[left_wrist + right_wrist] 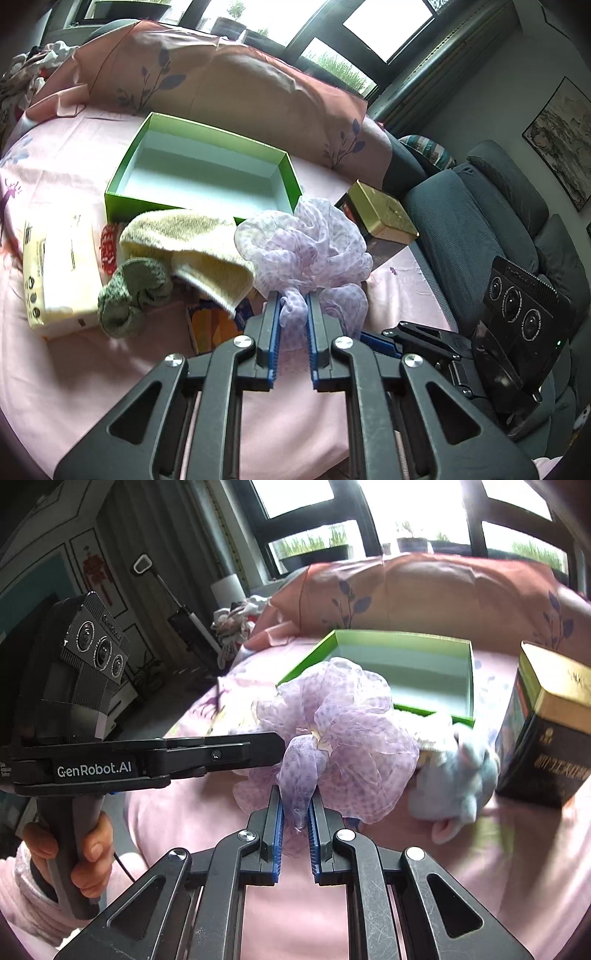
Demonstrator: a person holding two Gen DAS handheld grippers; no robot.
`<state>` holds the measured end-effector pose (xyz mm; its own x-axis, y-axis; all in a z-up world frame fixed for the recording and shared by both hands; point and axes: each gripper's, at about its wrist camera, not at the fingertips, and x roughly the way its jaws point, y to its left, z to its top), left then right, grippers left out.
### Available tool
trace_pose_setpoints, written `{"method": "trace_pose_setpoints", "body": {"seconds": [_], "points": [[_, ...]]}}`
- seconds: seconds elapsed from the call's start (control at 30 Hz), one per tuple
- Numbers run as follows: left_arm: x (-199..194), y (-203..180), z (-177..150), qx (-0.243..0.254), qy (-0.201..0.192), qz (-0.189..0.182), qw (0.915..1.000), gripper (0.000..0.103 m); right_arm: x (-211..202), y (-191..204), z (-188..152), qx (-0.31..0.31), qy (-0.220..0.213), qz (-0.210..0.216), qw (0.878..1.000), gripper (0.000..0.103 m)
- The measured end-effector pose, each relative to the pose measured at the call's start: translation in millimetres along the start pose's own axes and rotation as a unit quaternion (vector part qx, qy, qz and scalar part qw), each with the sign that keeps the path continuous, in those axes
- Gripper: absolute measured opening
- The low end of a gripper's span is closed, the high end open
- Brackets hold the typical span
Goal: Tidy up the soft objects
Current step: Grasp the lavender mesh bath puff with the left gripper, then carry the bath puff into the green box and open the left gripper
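A crumpled lilac gauze scarf [306, 243] hangs lifted above the pink sheet. My left gripper [293, 301] is shut on one fold of it, and my right gripper [297, 801] is shut on another fold of the same scarf [343, 731]. In the right wrist view the left gripper's finger [243, 755] reaches the scarf from the left, held by a hand [90, 853]. Behind the scarf stands an open green box [207, 173], empty inside. A cream towel [192, 240], a green knitted piece [125, 299] and a pale blue plush toy [454, 775] lie nearby.
A gold and black tin [380, 221] stands right of the scarf. A cream pack [55, 266] and a red patterned item [109, 247] lie at the left, an orange and blue carton [218, 321] under the towel. Pink pillows [221, 77] line the back; a grey sofa [472, 214] is right.
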<state>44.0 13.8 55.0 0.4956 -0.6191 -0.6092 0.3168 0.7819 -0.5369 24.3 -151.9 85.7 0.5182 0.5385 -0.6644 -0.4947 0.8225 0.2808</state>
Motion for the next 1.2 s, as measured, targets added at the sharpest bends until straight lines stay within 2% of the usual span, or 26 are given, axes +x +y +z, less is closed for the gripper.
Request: {"method": "trace_pose_setpoints", "body": {"seconds": [0.13, 0.3, 0.57, 0.63, 0.67, 0.7, 0.77, 0.93, 1.1, 1.2], "points": [[-1, -3, 35, 0.014, -0.017, 0.007, 0.9997, 0.011, 2, -7, 29, -0.024, -0.023, -0.02, 0.999, 0.013], [22, 9, 74, 0.01, -0.019, 0.032, 0.9992, 0.012, 26, -21, 65, -0.031, -0.026, -0.038, 0.998, 0.013], [78, 47, 120, -0.025, 0.003, 0.086, 0.996, 0.013, 87, -55, 92, -0.012, 0.005, -0.071, 0.997, 0.013], [91, 56, 125, -0.031, 0.01, 0.107, 0.9937, 0.02, 101, -62, 95, -0.01, 0.014, -0.087, 0.996, 0.014], [98, 62, 126, -0.038, 0.016, 0.114, 0.9926, 0.037, 108, -66, 96, -0.008, 0.026, -0.096, 0.995, 0.018], [103, 67, 128, -0.045, 0.021, 0.123, 0.9912, 0.064, 113, -70, 95, -0.004, 0.036, -0.108, 0.993, 0.025], [107, 74, 128, -0.06, 0.024, 0.146, 0.9872, 0.092, 119, -77, 93, 0.002, 0.049, -0.13, 0.99, 0.039], [96, 83, 123, -0.077, 0.022, 0.145, 0.9863, 0.099, 98, -83, 85, 0.011, 0.034, -0.136, 0.99, 0.045], [64, 75, 109, -0.066, -0.005, 0.151, 0.9863, 0.102, 58, -74, 70, 0.007, 0.001, -0.127, 0.992, 0.064], [47, 66, 98, -0.053, -0.017, 0.164, 0.985, 0.102, 36, -67, 57, 0.005, -0.01, -0.124, 0.992, 0.064]]}}
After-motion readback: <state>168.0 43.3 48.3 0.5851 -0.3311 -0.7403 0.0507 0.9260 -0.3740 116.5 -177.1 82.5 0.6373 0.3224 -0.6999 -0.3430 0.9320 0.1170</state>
